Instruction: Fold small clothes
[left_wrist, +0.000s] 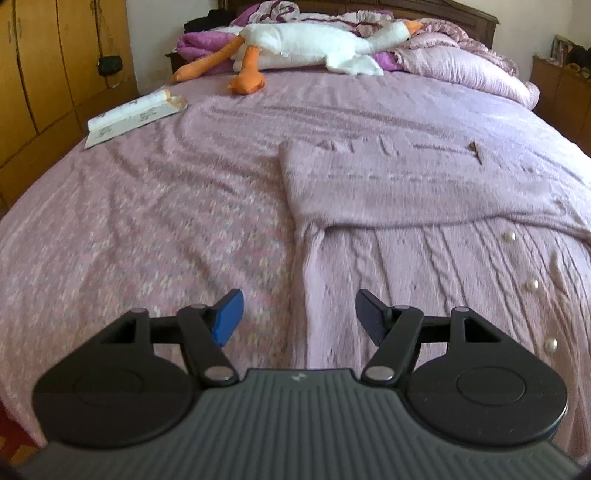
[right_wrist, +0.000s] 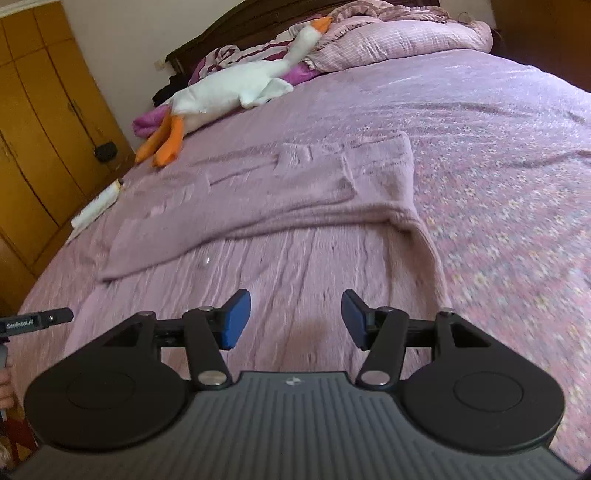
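Both my grippers, left (left_wrist: 299, 317) and right (right_wrist: 295, 319), spread, pinching nothing, over pink cardigan (right_wrist: 295, 192). "GenRobot.AI" printed on bar (right_wrist: 35, 320).

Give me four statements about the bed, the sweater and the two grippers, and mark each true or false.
1. The pink sweater lies on the bed, its top part folded over. True.
2. The left gripper is clamped on the sweater. False: its jaws stand open, holding nothing.
3. A plush goose lies near the pillows. True.
4. The right gripper holds a sleeve. False: it is open and empty.
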